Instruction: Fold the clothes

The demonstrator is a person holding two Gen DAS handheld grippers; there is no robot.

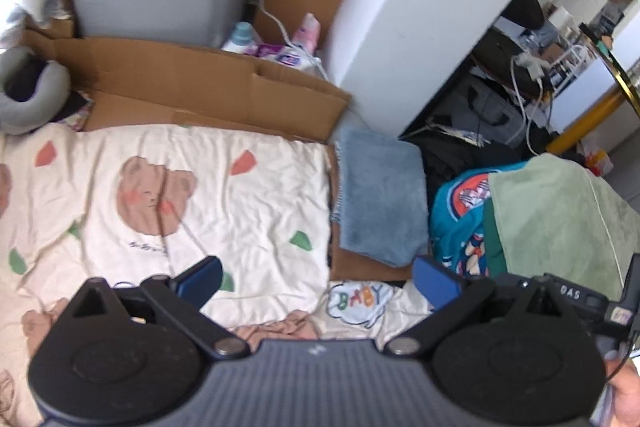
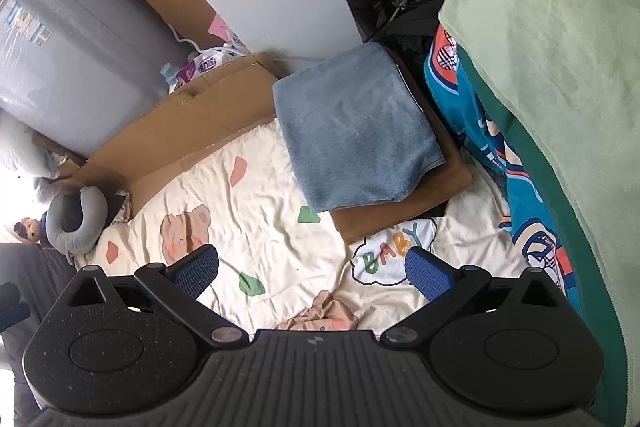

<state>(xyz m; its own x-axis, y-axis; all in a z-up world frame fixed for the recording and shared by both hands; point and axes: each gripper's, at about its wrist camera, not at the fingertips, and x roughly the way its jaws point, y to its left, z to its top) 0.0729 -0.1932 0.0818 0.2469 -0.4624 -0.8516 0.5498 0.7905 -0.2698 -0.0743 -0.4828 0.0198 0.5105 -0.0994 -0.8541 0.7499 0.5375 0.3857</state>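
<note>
1. Both my tools are empty. My left gripper has its blue pads spread wide with nothing between them, and my right gripper is spread just as wide, also holding nothing.

2. Ahead of both grippers, a blue-grey folded towel lies flat on a sheet of cardboard. It looks finished, with squared edges and neatly stacked layers, so I judge that piece done and set aside.

3. To the right of my right gripper, close by, hangs a pale green cloth draped over a teal patterned garment. From my left gripper the same heap sits ahead and to the right, the green cloth on top. I take this for the pile not yet folded.

4. Under and just ahead of both tools is the cream bear-print quilt, wrinkled but open; it serves as my working surface. A small crumpled pinkish piece lies right below the right gripper; I cannot tell whether it is a garment or part of the bedding.

5. I judge I am between items, about to fetch the next one. The move calls for swinging right, pinching the green cloth by an edge with both grippers and spreading it flat on the quilt.
</note>
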